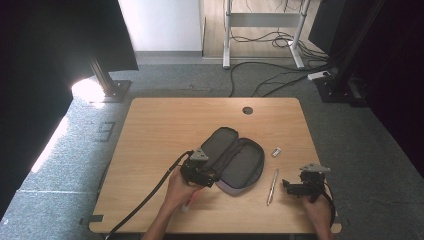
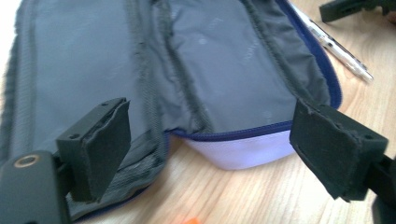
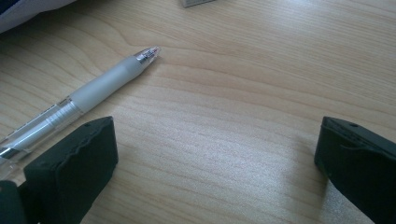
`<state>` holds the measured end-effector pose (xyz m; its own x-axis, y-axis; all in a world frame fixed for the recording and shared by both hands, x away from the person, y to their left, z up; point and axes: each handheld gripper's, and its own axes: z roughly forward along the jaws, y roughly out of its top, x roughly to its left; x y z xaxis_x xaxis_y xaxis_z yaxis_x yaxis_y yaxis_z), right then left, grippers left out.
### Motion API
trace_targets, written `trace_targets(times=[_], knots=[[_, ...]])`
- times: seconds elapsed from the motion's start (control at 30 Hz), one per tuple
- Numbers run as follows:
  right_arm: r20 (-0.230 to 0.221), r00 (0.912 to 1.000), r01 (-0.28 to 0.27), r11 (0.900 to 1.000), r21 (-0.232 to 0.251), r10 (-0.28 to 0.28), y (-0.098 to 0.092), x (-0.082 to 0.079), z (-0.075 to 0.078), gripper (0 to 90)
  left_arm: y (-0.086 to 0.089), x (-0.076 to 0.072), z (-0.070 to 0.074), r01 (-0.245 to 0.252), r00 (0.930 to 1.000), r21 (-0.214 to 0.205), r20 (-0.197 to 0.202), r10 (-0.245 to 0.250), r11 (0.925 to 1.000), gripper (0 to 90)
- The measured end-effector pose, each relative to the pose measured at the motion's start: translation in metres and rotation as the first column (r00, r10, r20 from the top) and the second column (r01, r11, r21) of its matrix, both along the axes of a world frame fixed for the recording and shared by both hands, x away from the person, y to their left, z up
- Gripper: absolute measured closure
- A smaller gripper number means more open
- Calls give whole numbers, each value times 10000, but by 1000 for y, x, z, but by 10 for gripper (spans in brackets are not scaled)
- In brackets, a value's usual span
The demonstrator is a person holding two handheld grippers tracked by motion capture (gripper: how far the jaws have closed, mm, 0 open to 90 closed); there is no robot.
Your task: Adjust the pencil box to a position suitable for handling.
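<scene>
Pale wood counter (image 1: 160, 135), near edge first: left tongs (image 1: 212, 176) stand wide and empty at the near corner of the grey pencil case (image 1: 235, 157), which lies unzipped and spread flat mid-counter, likely ready for filling. Right tongs (image 1: 289, 187), also wide and empty, rest just beside the clear pen (image 1: 272, 186), presumably next in. Beyond the pen, a small eraser (image 1: 276, 151). Nothing blocks either reach.

We see a light wooden counter (image 1: 160, 130) with a round cable hole (image 1: 247, 110) near its far edge. A small pale eraser (image 1: 276, 151) lies on it. Beyond, grey carpet (image 1: 190, 82), tangled black cables (image 1: 272, 75), and a white desk frame (image 1: 262, 22).
</scene>
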<state>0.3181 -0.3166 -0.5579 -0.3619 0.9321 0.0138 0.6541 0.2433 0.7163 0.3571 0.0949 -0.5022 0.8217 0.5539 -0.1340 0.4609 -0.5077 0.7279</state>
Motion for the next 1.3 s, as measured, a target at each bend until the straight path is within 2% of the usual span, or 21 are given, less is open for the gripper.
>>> trace_targets(times=[0.13, 0.37, 0.6, 0.7, 1.07, 1.3], knots=[[2, 10000, -3, 10000, -2, 3, 0, 0, 0, 0, 12, 2, -1, -302, 9995, -119, -82, 301, 9995, 120], [0, 10000, -3, 10000, 0, 3, 0, 0, 0, 0, 26, 5, -7, -662, 9976, 51, -193, 663, 9978, 116], [4, 10000, -6, 10000, -4, 6, 0, 0, 0, 0, 39, 7, -8, -1013, 9948, 245, -90, 1015, 9946, 116], [5, 10000, -4, 10000, -3, 4, 0, 0, 0, 0, 48, 8, -9, -1249, 9921, 385, -31, 1251, 9914, 113], [6, 10000, -4, 10000, -4, 4, 0, 0, 0, 0, 74, 10, -18, -1818, 9832, 456, -69, 1823, 9823, 93], [-2, 10000, 0, 10000, -1, 0, 0, 0, 0, 0, 88, 9, -28, -2147, 9766, 814, 72, 2148, 9733, 14]])
